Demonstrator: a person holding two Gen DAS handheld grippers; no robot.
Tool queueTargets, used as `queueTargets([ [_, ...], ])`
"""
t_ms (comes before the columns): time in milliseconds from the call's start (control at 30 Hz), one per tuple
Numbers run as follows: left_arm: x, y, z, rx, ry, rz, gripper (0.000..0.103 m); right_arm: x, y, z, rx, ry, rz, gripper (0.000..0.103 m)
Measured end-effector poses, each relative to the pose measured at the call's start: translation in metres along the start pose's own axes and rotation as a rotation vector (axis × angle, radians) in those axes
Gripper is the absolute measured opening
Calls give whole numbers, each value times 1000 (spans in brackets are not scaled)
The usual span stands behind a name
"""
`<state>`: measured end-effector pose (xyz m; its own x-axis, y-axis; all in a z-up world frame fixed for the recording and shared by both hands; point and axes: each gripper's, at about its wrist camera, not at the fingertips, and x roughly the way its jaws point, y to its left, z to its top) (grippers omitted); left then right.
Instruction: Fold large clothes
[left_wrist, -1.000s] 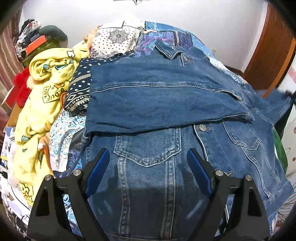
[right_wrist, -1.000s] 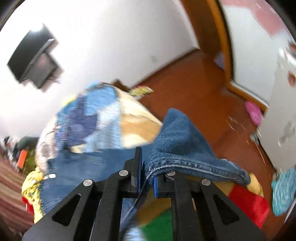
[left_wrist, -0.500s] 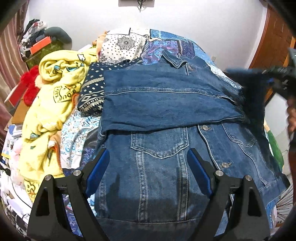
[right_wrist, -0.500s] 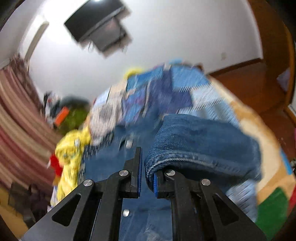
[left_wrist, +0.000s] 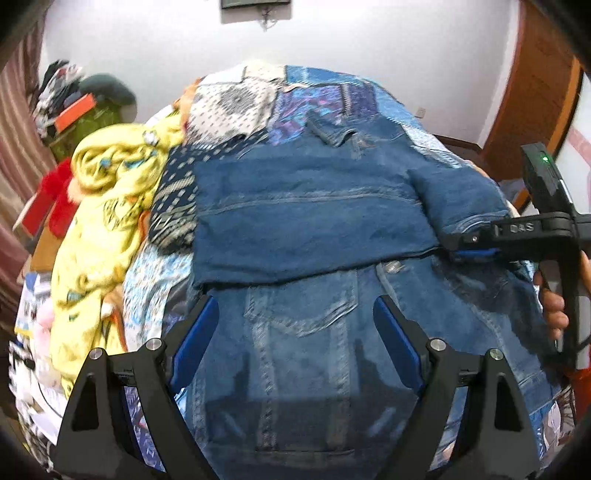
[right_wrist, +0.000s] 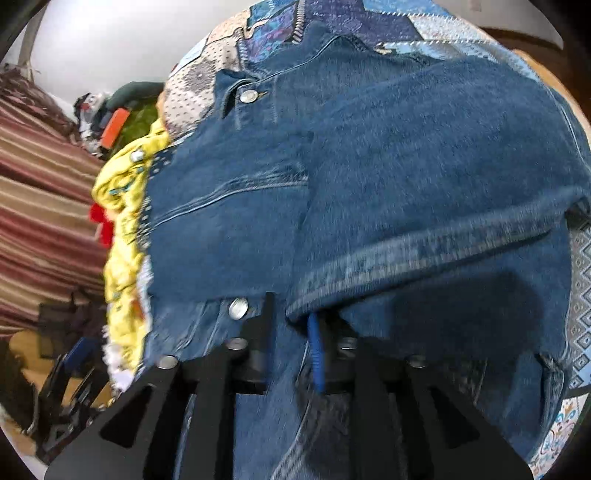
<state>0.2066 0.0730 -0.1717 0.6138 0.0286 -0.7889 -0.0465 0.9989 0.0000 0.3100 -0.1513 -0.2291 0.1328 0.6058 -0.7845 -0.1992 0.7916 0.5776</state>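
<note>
Left wrist alone shows its wide-open, empty left tool (left_wrist: 295, 343); right tool (right_wrist: 291, 325) pinches the denim jacket (right_wrist: 369, 184).

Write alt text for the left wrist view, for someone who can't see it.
A denim jacket lies on a patchwork bedspread, one sleeve already folded across it. The open left gripper hovers above its hem while the right gripper brings the other sleeve inward.

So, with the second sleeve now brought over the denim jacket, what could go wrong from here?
1. The right gripper is shut on the sleeve cuff; pulling back without opening could drag the sleeve off again.
2. The left gripper hovers open, pinning nothing, so the denim jacket may shift.
3. The yellow garment lies close beside it and might get caught in later folds.
</note>
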Motion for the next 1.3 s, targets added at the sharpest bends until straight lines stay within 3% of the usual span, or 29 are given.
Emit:
queueTargets([
  [67,-2,-16,11,30,-17,-9,85,-16,-2,-4,-16,-22,18,43],
  [300,6,-87,61,168,-71,-74,88,-83,-21,-12,-66,-237,-96,54],
  [467,34,-142,86,303,-42,-119,91,-119,-49,-14,-64,-367,-261,55],
  [667,91,-212,87,492,66,-148,91,-118,-76,-18,-47,-357,-341,55],
  [767,113,-247,77,611,77,-152,90,-107,-89,-19,-36,-326,-351,55],
  [900,134,-273,66,706,75,-141,74,-88,-100,-17,-33,-273,-342,55],
  [1000,144,-283,66,749,28,-100,74,-73,-102,-15,-52,-235,-369,55],
  [1067,151,-282,68,757,30,-114,74,-66,-100,-15,-84,-231,-394,55],
  [1133,155,-279,67,777,27,-129,67,-63,-97,-16,-110,-231,-413,56],
  [1200,157,-274,72,762,25,-125,44,-61,-96,-16,-136,-224,-426,56],
  [1300,153,-257,91,653,34,-155,19,-61,-97,-16,-141,-216,-428,56],
])
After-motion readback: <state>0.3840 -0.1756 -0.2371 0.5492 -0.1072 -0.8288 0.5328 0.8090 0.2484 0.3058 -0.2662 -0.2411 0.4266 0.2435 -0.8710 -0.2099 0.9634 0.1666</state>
